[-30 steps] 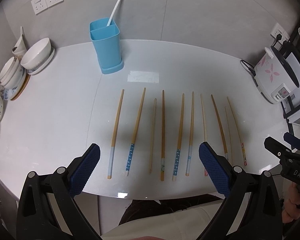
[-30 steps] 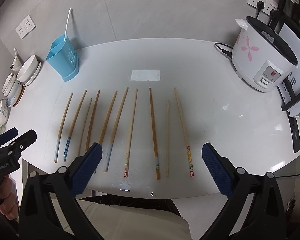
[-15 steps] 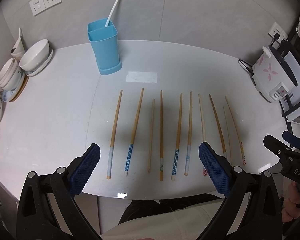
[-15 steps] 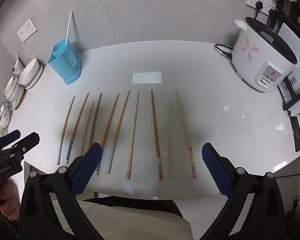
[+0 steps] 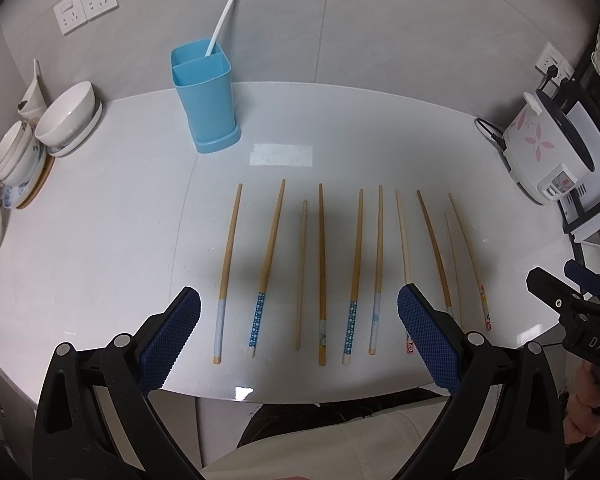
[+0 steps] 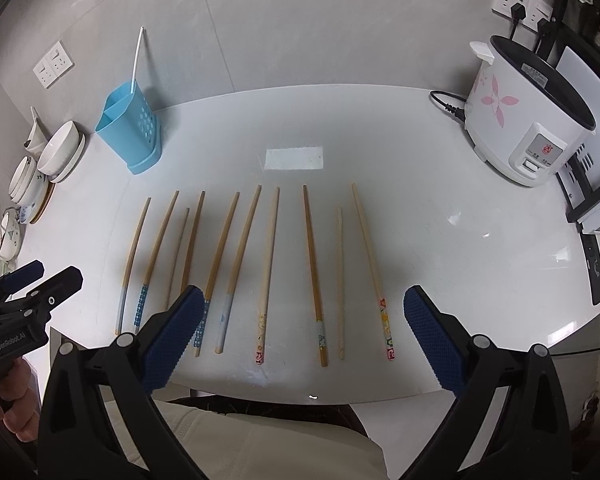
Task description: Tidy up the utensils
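Observation:
Several wooden chopsticks (image 5: 321,272) lie side by side in a row on the white table (image 5: 100,240), tips pointing away; they also show in the right wrist view (image 6: 268,272). A blue two-compartment utensil holder (image 5: 204,100) stands at the back left with one white stick in it; the right wrist view shows the holder (image 6: 130,132) too. My left gripper (image 5: 300,336) is open and empty, above the near ends of the left chopsticks. My right gripper (image 6: 300,336) is open and empty, above the near ends of the right chopsticks.
Stacked white bowls (image 5: 66,118) and plates sit at the table's left edge. A white rice cooker (image 6: 528,136) with a pink flower and its cord stands at the back right. A black and white appliance (image 6: 596,200) is beside it. The table's front edge is near me.
Both grippers have moved slightly back and up; the chopsticks look a little farther away. Nothing on the table has moved.

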